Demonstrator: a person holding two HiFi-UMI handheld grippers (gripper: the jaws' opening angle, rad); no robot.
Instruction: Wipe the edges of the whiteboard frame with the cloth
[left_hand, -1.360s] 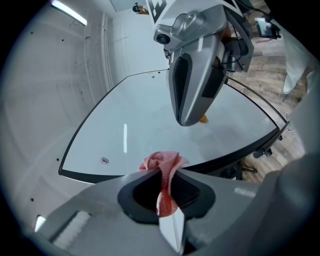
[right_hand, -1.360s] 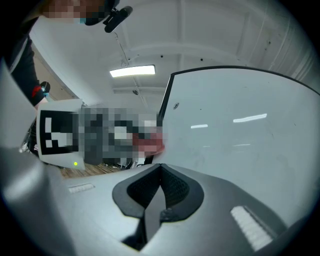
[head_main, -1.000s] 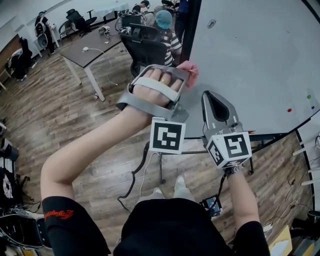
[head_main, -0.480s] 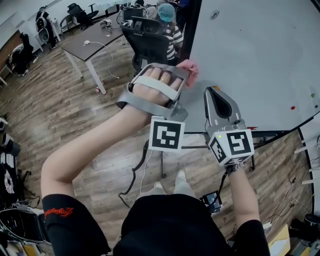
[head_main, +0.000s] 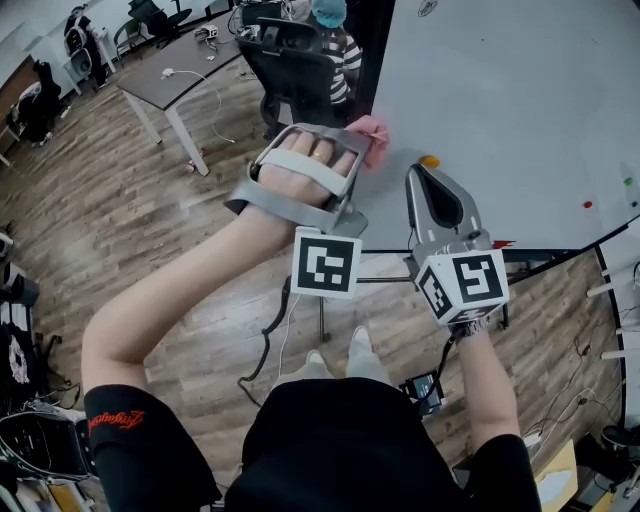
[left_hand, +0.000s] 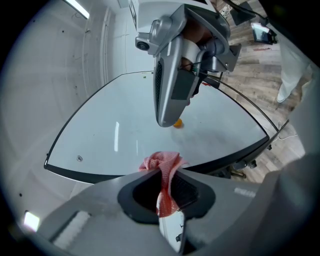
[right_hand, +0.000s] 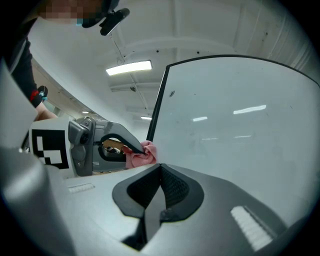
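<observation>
Left gripper holds a pink cloth at the whiteboard's dark side edge, and the right gripper is closed and empty beside it.

In the head view, a bench stands at the upper left on the wood floor, with a black chair to its right. At centre, the left gripper has its jaws clamped on the cloth, which bunches out past the tips. The cloth sits right at the black frame along the whiteboard's left side, near that strip's lower end. Just right of it, the right gripper points at the whiteboard with its jaws pressed together and nothing between them. A small orange spot shows on the board just beside the right gripper's tip. The white board surface fills the upper right of the frame.
</observation>
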